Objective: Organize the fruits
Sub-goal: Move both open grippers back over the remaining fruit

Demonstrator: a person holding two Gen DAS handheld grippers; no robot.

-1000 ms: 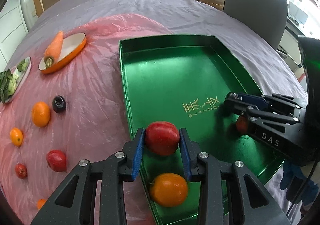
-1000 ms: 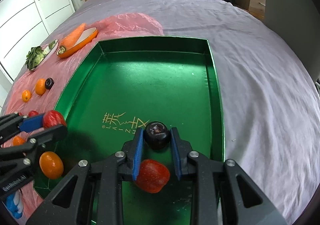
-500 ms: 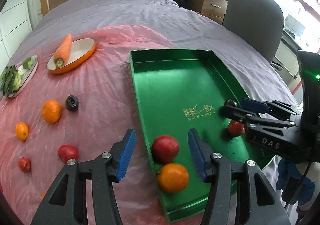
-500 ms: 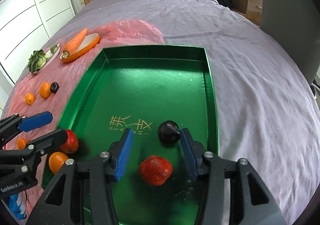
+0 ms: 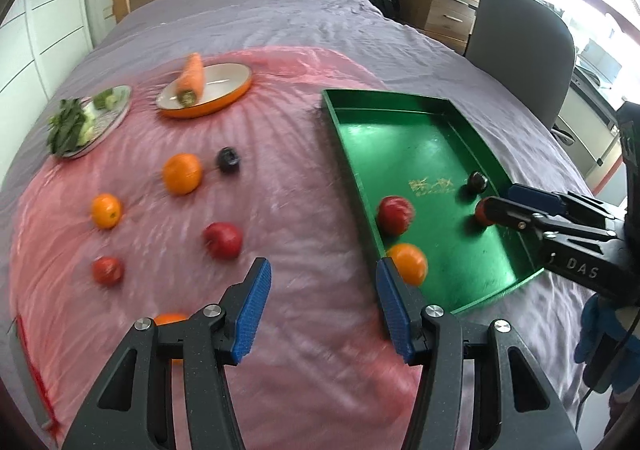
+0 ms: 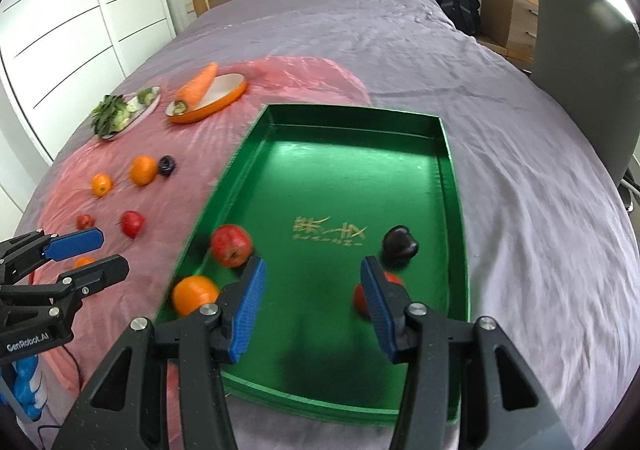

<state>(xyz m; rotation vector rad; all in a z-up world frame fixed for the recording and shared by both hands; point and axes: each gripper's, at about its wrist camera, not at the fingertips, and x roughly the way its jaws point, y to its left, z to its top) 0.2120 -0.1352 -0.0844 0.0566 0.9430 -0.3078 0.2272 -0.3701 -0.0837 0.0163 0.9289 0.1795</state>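
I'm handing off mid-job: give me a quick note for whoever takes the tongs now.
Left tongs: open, empty, above the pink sheet.
Right tongs: open, empty, above the green tray.
Done: red apple, orange, dark plum and a small red fruit lie in the tray.
Left: six fruits on the sheet, nearest a red apple.

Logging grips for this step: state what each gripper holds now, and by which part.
Nothing is held. The left gripper stands open over the pink sheet; the right gripper stands open above the green tray. Both have just been opening, jaws empty.
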